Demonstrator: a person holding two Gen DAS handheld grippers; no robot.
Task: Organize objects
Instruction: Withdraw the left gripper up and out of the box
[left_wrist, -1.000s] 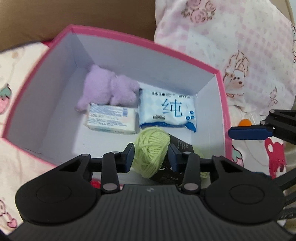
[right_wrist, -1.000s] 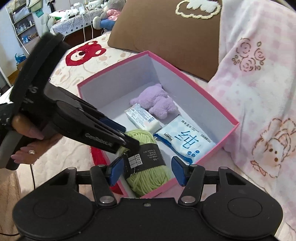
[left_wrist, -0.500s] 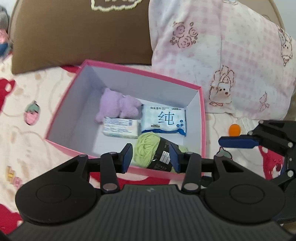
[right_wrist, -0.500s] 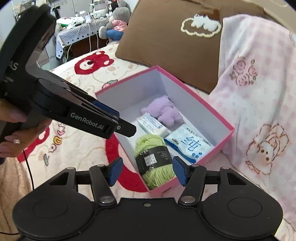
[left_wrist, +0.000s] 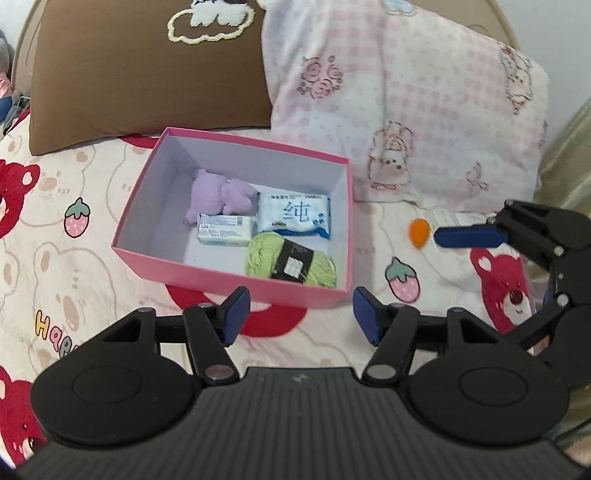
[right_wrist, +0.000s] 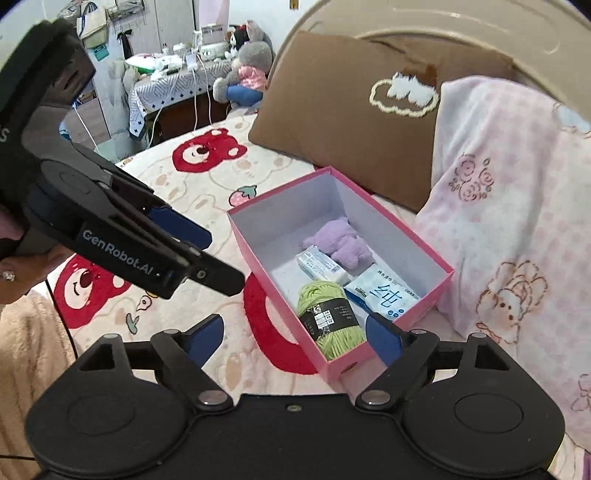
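Observation:
A pink open box lies on the bed. Inside it are a green yarn ball with a black label, a purple plush toy, a small white soap box and a white-blue tissue pack. My left gripper is open and empty, held back above the box's near wall. My right gripper is open and empty, near the box's corner by the yarn. The right gripper's blue finger shows at right in the left wrist view.
A small orange object and a clear bottle-like item lie on the bear-print bedspread right of the box. A brown pillow and a pink checked pillow stand behind it. The other gripper's body fills the left of the right wrist view.
My left gripper let go of the green yarn, opened and pulled up and back from the box. The yarn now lies in the box. My right gripper also drew back.

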